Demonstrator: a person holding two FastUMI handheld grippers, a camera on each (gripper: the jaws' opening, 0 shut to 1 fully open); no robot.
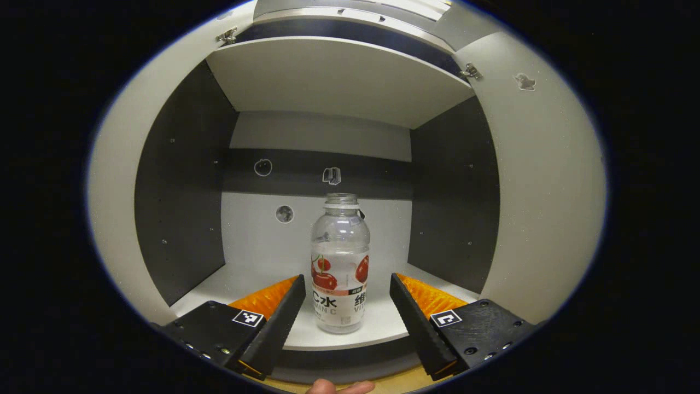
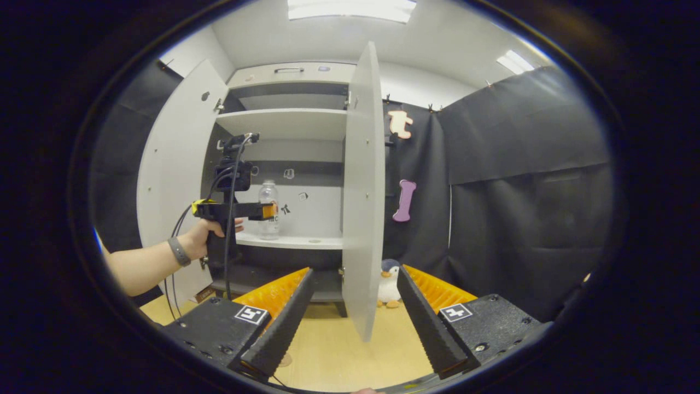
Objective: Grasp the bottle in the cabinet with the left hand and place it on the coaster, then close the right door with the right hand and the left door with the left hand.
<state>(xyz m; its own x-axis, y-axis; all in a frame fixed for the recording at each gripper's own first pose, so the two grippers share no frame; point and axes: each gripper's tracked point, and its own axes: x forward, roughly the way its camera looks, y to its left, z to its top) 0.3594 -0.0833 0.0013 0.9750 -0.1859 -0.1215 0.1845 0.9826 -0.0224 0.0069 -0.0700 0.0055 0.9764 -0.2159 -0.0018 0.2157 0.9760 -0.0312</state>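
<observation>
Facing the open cabinet (image 1: 350, 82), your left gripper (image 1: 345, 306) is held with its fingers spread wide, one on each side of the bottle (image 1: 340, 268) and apart from it. The bottle stands upright and uncapped on the pale lower shelf (image 1: 251, 279), near the front edge, clear above and labelled below. Dark side walls flank the compartment, a second pale shelf (image 1: 339, 76) roofs it, and small stickers (image 1: 263, 167) dot the two-tone back panel. At the bottom rim of the left gripper view, a fingertip (image 1: 339, 387) of yours shows.

From the right gripper view, your right gripper (image 2: 350, 323) is also spread, holding nothing, well back from the cabinet above a light wooden floor or tabletop (image 2: 328, 350); which of the two it is cannot be told at this angle. Both doors stand open: the left door (image 2: 175, 164) swung wide, the right door (image 2: 361, 191) seen nearly edge-on, directly ahead of the fingers. Your left hand (image 2: 199, 238), with a band at the wrist, grips the left gripper's handle in front of the lower shelf, cables trailing down from it. A small penguin plush (image 2: 389, 284) sits on the wood beside the right door's foot. Black cloth (image 2: 519, 191) walls the booth to the right, and ceiling light panels (image 2: 350, 10) glow above.
</observation>
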